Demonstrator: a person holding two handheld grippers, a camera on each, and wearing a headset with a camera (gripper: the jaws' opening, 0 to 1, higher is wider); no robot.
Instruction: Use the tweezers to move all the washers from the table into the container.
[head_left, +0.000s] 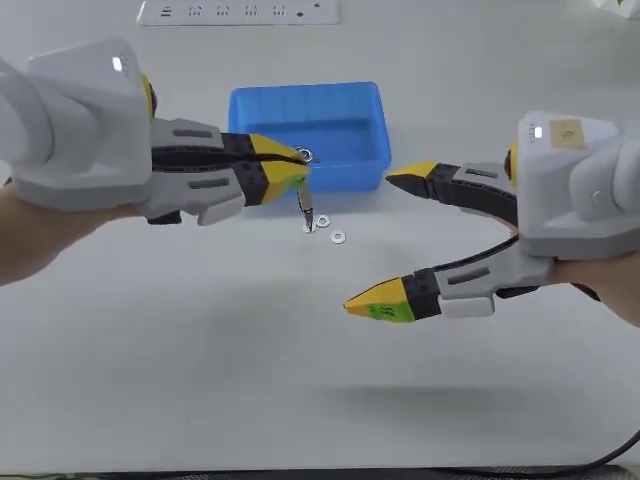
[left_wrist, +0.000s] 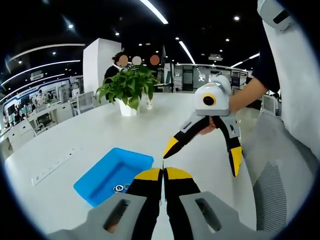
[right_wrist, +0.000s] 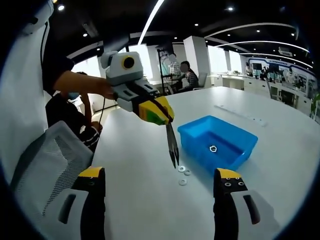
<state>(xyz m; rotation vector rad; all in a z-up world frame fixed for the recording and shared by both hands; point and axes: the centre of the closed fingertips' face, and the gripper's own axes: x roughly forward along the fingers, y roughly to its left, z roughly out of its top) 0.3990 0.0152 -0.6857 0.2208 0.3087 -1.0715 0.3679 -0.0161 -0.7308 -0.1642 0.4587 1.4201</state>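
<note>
My left gripper (head_left: 293, 170) is shut on thin metal tweezers (head_left: 305, 210), whose tips point down at the white table just in front of the blue container (head_left: 350, 110). Three small washers (right_wrist: 183, 172) lie by the tweezer tips, two of them plain in the head view (head_left: 330, 229). One washer (head_left: 303, 155) lies inside the container. My right gripper (head_left: 385, 240) hovers open to the right of the washers, holding nothing. From the right gripper view, the tweezers (right_wrist: 172, 142) hang from the left gripper (right_wrist: 152, 110), with the container (right_wrist: 235, 137) beyond.
A white power strip (head_left: 238, 12) lies at the table's far edge. A potted plant (left_wrist: 127, 90) stands farther along the table. Mesh chairs (right_wrist: 45, 160) and seated people are beside it. A black cable (head_left: 600, 462) runs along the near right edge.
</note>
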